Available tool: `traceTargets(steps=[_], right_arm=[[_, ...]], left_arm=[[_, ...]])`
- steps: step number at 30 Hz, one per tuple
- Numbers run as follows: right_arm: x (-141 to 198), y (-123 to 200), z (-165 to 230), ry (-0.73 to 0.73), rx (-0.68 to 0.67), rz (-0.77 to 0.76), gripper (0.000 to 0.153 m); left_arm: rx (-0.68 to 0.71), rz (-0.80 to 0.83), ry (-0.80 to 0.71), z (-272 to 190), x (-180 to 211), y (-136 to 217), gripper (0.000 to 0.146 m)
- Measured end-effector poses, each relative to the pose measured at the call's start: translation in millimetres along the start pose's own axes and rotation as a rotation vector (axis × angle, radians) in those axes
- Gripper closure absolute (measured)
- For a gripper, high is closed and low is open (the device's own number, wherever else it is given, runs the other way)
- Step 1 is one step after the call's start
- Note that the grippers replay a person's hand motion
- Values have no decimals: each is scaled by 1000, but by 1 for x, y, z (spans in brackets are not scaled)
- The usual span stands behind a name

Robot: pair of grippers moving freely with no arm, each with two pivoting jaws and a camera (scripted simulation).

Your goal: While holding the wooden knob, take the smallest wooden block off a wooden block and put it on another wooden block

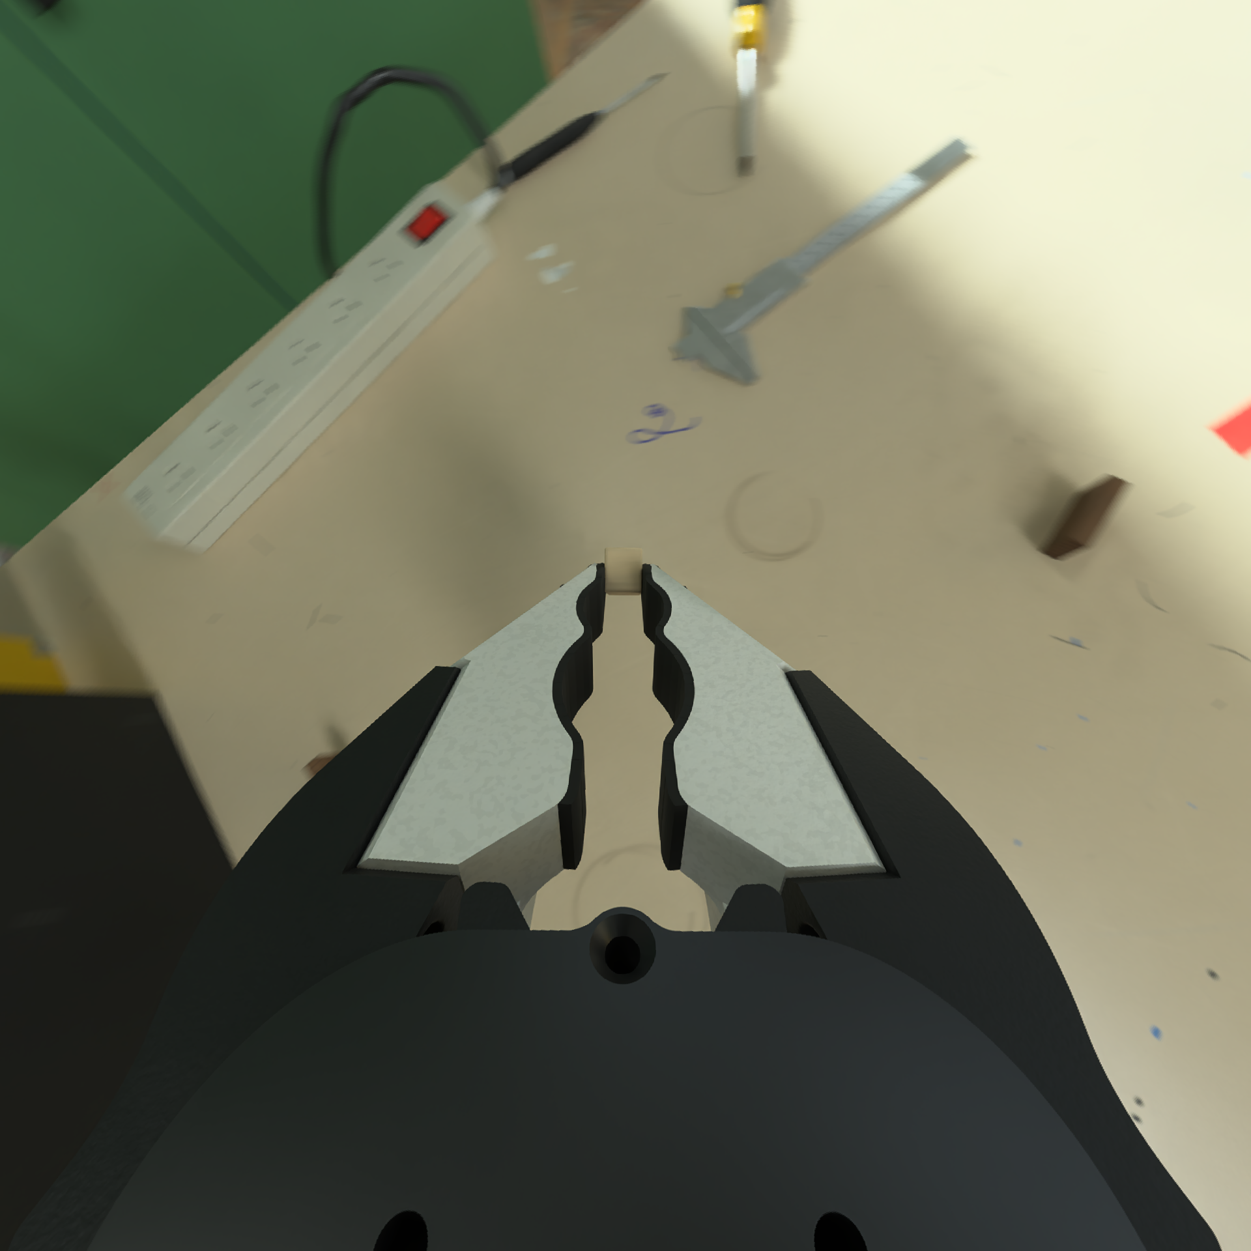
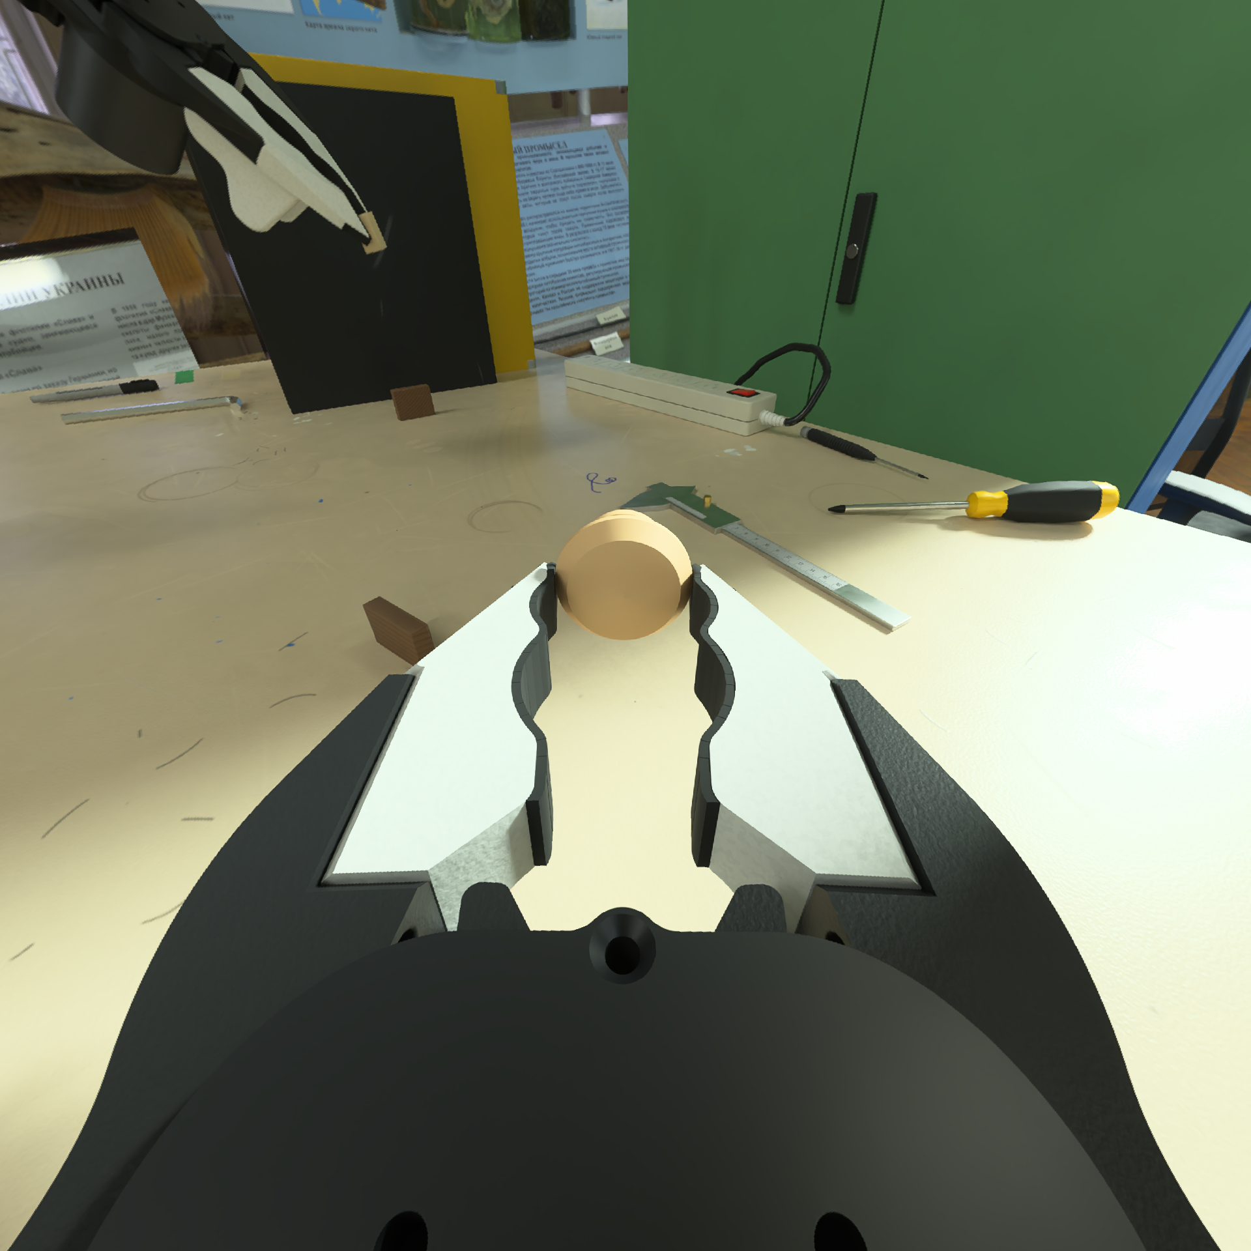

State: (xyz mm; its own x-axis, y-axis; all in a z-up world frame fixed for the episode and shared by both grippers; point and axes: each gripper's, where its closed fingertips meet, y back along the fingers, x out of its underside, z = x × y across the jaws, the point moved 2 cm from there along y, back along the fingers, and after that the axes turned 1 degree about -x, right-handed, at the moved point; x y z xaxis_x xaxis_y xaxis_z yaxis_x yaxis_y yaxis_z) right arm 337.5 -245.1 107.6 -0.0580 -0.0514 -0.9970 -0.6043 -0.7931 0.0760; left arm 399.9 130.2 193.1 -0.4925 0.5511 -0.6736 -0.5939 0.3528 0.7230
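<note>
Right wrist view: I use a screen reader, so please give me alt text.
The right gripper grips a round knob above a beige table. Up left, the left gripper holds a small block aloft; two brown blocks sit below.

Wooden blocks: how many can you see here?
3. A small pale block is held up in the left tool; one dark block lies by the black board, another beside the right tool. Others may be hidden.

Tan wooden knob (image 2: 619,585), pale smallest wooden block (image 1: 622,571), dark-brown wooden block (image 2: 399,630), beige table (image 2: 1015,711)
</note>
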Motion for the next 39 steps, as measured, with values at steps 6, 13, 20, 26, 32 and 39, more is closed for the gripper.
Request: traceTargets(steps=[6,13,20,26,32,39], right_arm=[[0,0,0,-2,-2,-3,114],[0,0,0,-2,-4,-3,114],[0,0,0,-5,-6,-3,114],[0,0,0,-5,-6,-5,114],[0,1,0,-5,-6,-3,114],[0,1,0,-9,-8,-2,114]], left_arm=[[191,23,-222,-107,-12,-32,136],[321,115,-397,-199,4,-81,136],[351,143,-452,-234,10,-107,136],[361,161,-467,-243,15,-116,136],[382,161,-456,-246,19,-118,136],[398,149,-443,-248,19,-120,136]])
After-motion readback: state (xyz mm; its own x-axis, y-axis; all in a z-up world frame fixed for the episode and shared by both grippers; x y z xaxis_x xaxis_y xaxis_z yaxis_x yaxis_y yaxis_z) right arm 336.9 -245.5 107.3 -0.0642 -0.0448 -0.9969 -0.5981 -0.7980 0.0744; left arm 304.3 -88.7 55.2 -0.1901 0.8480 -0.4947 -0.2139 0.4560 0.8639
